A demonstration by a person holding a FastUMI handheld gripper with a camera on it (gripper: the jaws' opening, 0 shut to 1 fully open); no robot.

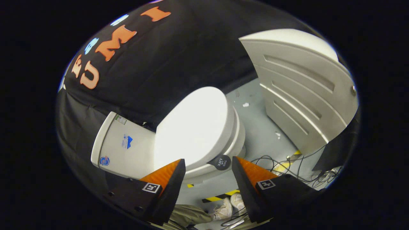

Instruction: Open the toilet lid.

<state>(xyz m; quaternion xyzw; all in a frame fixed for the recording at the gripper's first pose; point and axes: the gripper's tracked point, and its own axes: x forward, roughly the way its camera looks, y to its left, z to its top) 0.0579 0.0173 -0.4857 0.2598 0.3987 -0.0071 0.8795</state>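
With the gripper (208,164) fingers apart just short of the closed toilet lid (195,127), the operator should hook its dark lift tab (220,162) and swing upward toward the tank (123,145).

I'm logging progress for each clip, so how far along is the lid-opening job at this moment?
Nothing looks done yet: the toilet lid lies shut on the seat. In hand is only the approach: the gripper is open, fingers apart and holding nothing, with the lid's edge and its small dark tab just ahead between them. Left to do: reach the lid's edge, catch it and swing it up toward the tank.
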